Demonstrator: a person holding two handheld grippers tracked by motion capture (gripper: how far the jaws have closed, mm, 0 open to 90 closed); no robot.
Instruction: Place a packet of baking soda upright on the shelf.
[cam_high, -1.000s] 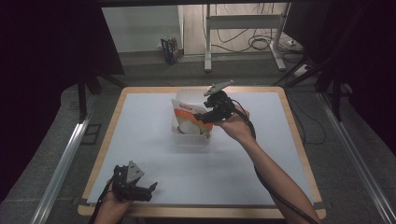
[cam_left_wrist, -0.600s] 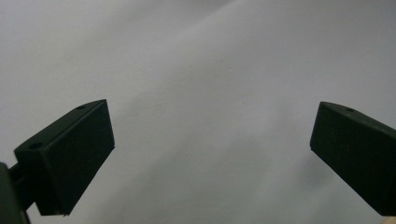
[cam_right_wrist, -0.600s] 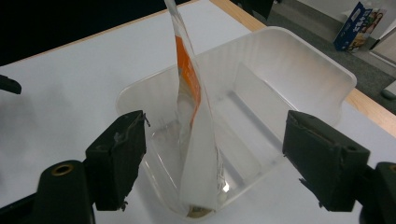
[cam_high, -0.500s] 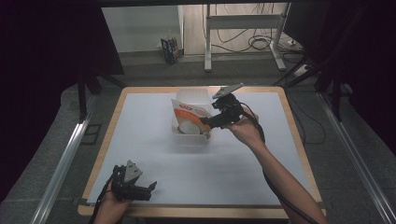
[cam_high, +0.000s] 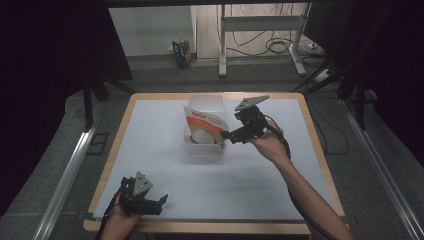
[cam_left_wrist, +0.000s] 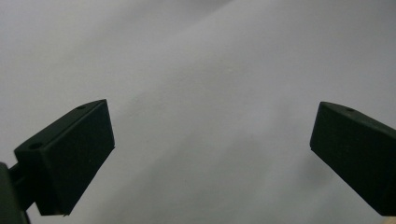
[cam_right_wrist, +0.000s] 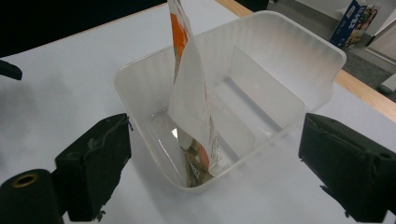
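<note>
Hovering right gripper (cam_right_wrist: 210, 172): jaws stood wide, empty, just beside the near wall of the bin.
Pouch (cam_right_wrist: 191, 100): thin, glossy orange-and-white packet stood on edge in the bin's near compartment, leaning; likely to flop or catch a jaw.
Bin (cam_right_wrist: 299, 51): translucent plastic with a divider, light; a nudge could have slid it across the white tabletop (cam_high: 150, 125).
Left gripper (cam_high: 164, 199): wide open, empty, at the table's near edge.
</note>
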